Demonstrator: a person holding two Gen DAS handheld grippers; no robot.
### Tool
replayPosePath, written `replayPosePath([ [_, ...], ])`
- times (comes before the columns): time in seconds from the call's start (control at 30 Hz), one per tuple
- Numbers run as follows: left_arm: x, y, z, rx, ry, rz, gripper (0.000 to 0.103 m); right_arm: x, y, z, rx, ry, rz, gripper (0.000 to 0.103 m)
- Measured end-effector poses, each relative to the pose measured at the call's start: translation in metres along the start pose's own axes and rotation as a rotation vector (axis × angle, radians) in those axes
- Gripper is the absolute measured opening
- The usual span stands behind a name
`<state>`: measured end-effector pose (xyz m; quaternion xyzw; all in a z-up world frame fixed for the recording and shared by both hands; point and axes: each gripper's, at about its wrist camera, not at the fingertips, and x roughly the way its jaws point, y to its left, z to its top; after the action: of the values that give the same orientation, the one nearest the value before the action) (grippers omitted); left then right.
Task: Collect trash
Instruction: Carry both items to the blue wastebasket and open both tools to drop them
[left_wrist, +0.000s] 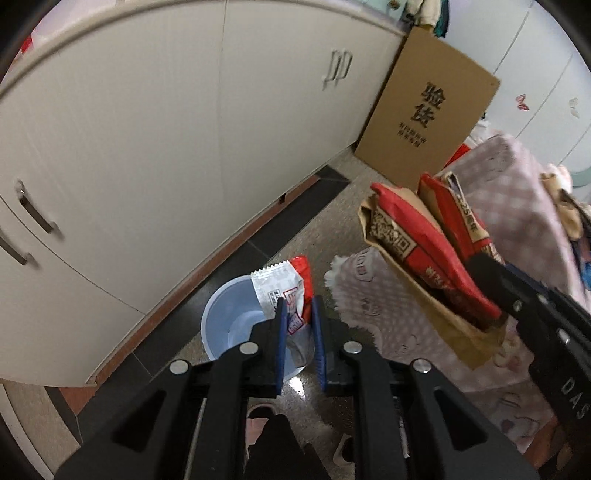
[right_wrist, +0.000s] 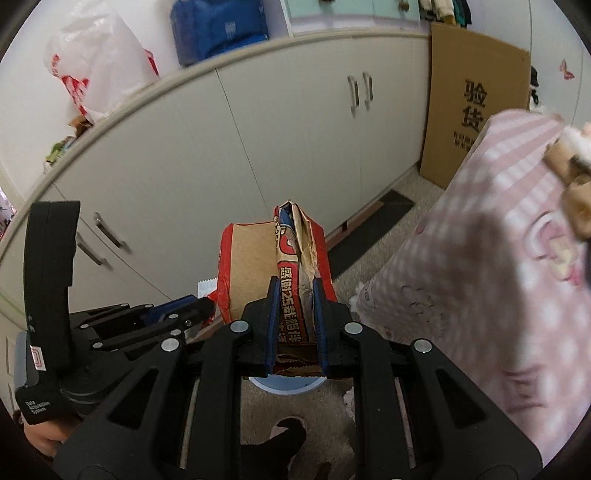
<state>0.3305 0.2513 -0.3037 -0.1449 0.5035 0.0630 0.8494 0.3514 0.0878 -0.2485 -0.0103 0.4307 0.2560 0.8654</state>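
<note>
- The long cream cabinet with metal bar handles (left_wrist: 147, 155) fills the left of both views, and a dark tiled strip of floor (left_wrist: 303, 225) runs along its foot.
- On the floor near the cabinet stands the pale blue round plastic bin (left_wrist: 225, 317), open at the top; in the right wrist view only its rim (right_wrist: 284, 386) shows, under the tool.
- The left tool (left_wrist: 299, 317) is clamped on a crumpled white and red foil snack wrapper (left_wrist: 284, 291), which hangs over the bin's right rim.
- My judgement: the step in hand is the drop, with both pieces of trash lifted and brought to the bin.
- The next move calls for the left tool to shift a little left, over the bin's middle, then part its fingers so the light wrapper falls inside and does not catch on the rim.
- The right tool (right_wrist: 295, 295) is closed on a crushed red and brown paper food bag (right_wrist: 291, 258), held upright; in the left wrist view that bag (left_wrist: 424, 258) hangs to the right of the bin, over a pink patterned cloth (left_wrist: 399, 317).
- It must travel left to the bin's mouth, and the bulky bag may need tilting to fit.
- A flat brown cardboard sheet with black print (left_wrist: 428, 110) leans at the cabinet's far right end.
</note>
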Motion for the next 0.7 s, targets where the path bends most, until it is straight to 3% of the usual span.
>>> replayPosePath([
  [0.13,0.017,0.005,0.005,-0.008,0.007,0.016,0.023,0.022,0.001,-0.002,0.004,0.027,-0.005,0.017],
  [0.2,0.021,0.007,0.008,-0.007,-0.005,0.044,0.047,0.032,0.002,-0.003,0.008,0.041,-0.006,0.017],
  [0.27,0.020,0.011,0.001,-0.003,-0.027,0.067,0.058,0.042,0.002,-0.001,0.010,0.051,-0.007,0.017],
  [0.7,0.019,0.028,-0.003,-0.002,-0.047,0.171,0.071,0.082,0.011,-0.007,0.016,0.121,0.029,0.017],
])
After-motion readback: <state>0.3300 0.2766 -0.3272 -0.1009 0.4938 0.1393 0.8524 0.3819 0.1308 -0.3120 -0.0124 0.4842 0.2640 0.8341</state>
